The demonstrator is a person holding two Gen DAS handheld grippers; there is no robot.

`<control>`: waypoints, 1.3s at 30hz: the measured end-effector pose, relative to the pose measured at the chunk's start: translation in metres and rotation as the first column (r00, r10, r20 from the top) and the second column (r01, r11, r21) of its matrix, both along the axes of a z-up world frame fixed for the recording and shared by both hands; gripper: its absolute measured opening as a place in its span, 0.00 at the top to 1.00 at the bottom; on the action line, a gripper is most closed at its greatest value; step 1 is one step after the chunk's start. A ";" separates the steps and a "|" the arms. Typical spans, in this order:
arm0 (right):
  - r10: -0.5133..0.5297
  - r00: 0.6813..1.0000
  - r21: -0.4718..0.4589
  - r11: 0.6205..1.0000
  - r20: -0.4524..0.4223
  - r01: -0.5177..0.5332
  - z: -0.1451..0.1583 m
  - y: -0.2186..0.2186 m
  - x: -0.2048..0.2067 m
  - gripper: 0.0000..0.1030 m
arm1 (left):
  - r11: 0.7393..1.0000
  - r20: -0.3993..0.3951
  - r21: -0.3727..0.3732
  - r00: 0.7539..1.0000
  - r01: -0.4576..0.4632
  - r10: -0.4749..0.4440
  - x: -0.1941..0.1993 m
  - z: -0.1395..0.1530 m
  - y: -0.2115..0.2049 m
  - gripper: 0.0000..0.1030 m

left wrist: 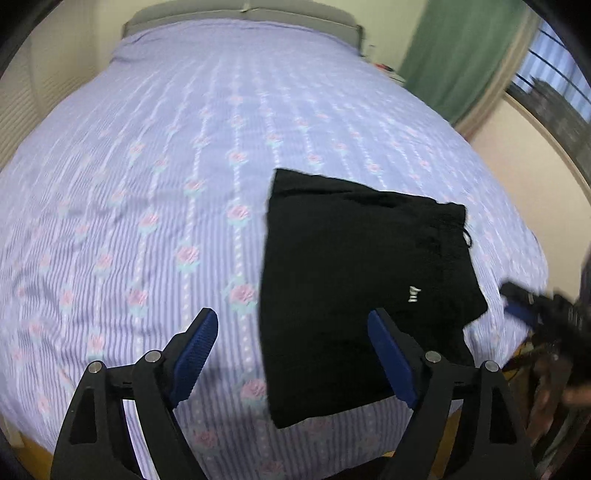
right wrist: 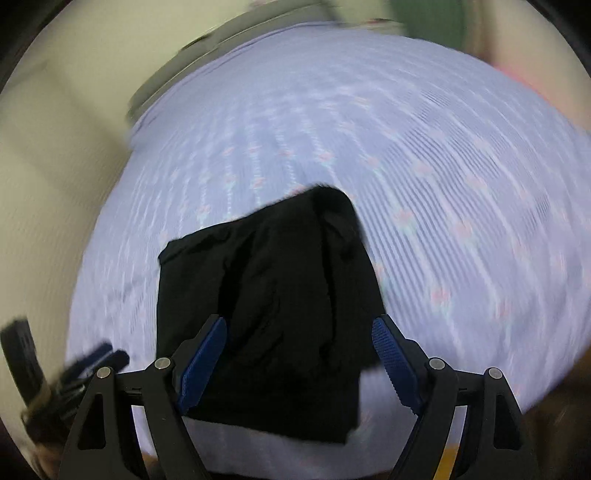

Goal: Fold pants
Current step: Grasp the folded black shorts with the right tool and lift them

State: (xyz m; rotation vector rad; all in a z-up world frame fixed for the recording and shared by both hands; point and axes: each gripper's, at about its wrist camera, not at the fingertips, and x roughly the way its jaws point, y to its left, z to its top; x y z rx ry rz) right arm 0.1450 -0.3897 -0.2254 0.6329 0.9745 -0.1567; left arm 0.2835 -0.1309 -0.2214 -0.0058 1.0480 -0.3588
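The black pants lie folded into a compact rectangle on the lilac flowered bedsheet, near the bed's front right part. A small white logo and a drawstring show on top. My left gripper is open and empty, held above the sheet just left of the pants. My right gripper is open and empty, held above the near edge of the pants. The right gripper also shows blurred at the right edge of the left wrist view. The left gripper shows at the lower left of the right wrist view.
The bed's grey headboard stands at the far end. A green curtain and a barred window are at the far right. A pale wall runs along the bed's left side. The right wrist view is motion-blurred.
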 end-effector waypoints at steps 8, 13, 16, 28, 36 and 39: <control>-0.178 0.984 0.132 0.976 0.023 0.174 -0.032 0.012 -0.050 0.20 | 0.998 -0.021 -0.012 0.997 -0.069 0.069 -0.008 -0.018 0.005 0.19; -0.256 0.966 0.285 0.929 0.036 0.236 -0.063 -0.002 -0.068 0.19 | 0.996 -0.047 -0.042 0.996 -0.076 0.074 -0.016 -0.034 0.001 0.19; -0.265 0.963 0.371 0.900 0.050 0.228 -0.084 -0.006 -0.070 0.19 | 0.995 -0.053 -0.054 0.996 -0.081 0.078 -0.016 -0.042 0.000 0.19; -0.226 0.968 0.476 0.866 0.106 0.150 -0.100 0.000 -0.034 0.19 | 0.986 -0.123 -0.070 0.982 -0.154 0.145 -0.004 -0.070 -0.004 0.33; -0.227 0.968 0.506 0.851 0.110 0.142 -0.108 0.010 0.002 0.17 | 0.976 -0.158 -0.091 0.970 -0.200 0.184 0.003 -0.078 -0.013 0.46; -0.239 0.965 0.513 0.845 0.104 0.154 -0.111 0.009 0.007 0.17 | 0.968 -0.170 -0.100 0.963 -0.230 0.211 0.006 -0.080 -0.011 0.56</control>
